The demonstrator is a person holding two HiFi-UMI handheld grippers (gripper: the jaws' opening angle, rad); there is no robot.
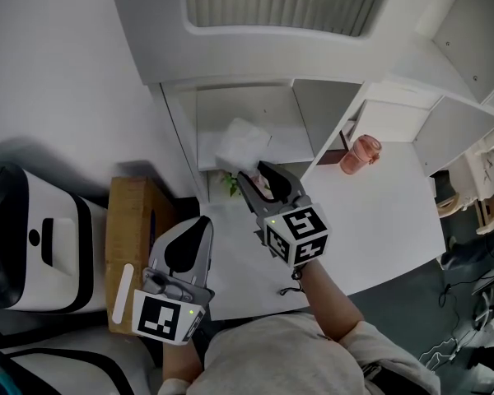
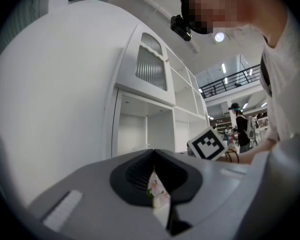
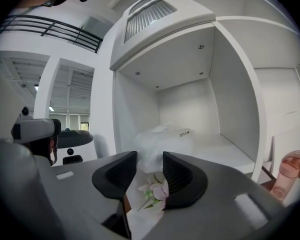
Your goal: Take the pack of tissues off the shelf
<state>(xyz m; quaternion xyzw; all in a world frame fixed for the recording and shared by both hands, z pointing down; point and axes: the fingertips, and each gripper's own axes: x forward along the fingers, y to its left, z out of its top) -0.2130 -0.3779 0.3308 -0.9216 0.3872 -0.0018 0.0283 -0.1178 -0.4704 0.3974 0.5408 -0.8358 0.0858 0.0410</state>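
The pack of tissues [image 1: 242,142] lies in the low shelf [image 1: 259,105], with its flower end poking out over the edge. The right claw [image 3: 150,160] is spread wide around that end and is not squeezing it. I think it should go in a bit deeper and stay level. Then it should squeeze softly so the soft bag does not slip. The left claw [image 2: 154,158] is pressed together and holds nothing. That shelf space holds only the pack. A pink bottle [image 1: 361,153] stands on the table [image 1: 395,220]. I cannot see what is inside it.

The left claw [image 1: 204,223] and right claw [image 1: 253,174] are grey shells with black pads, each bearing a black-and-white marker cube [image 1: 300,233]. A light grey top [image 1: 280,354] shows at six o'clock.
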